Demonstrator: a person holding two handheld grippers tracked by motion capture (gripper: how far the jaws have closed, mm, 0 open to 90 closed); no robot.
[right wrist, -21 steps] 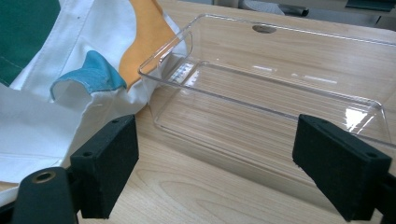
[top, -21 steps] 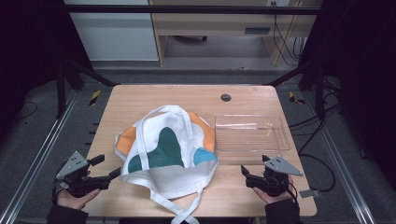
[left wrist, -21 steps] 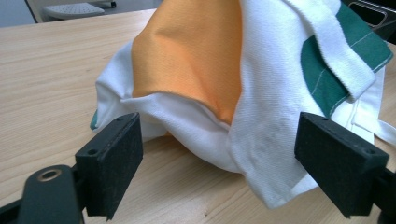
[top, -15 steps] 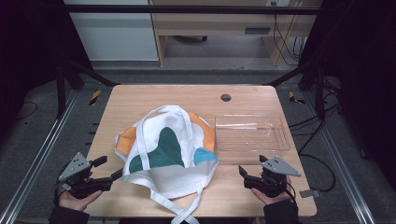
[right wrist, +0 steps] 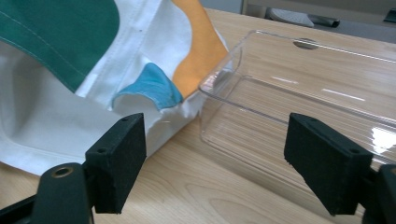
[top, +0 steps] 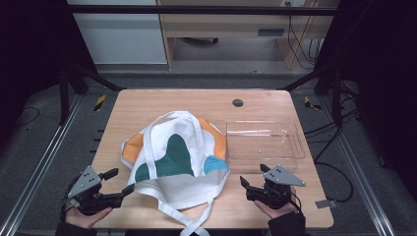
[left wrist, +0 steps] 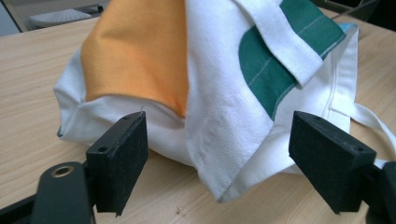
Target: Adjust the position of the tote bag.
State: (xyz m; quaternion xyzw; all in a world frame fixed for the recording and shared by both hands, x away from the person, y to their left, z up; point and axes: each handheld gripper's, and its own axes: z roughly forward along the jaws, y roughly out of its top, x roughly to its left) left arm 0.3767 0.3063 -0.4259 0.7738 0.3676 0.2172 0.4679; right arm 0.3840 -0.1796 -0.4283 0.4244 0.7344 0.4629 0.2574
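White canvas bag lies on the counter between your grippers — left fingers spread wide at its corner, right fingers gaping, both empty — clear tray just ahead of them

High view looks down; both tongs views closely share the bag.

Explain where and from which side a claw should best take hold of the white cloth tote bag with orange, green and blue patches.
Probably the white cloth tote bag at its near-left corner, approached low from the table's front-left. That folded edge lifts off the wood and already sits between the open left claw, so the jaws could slide around it.
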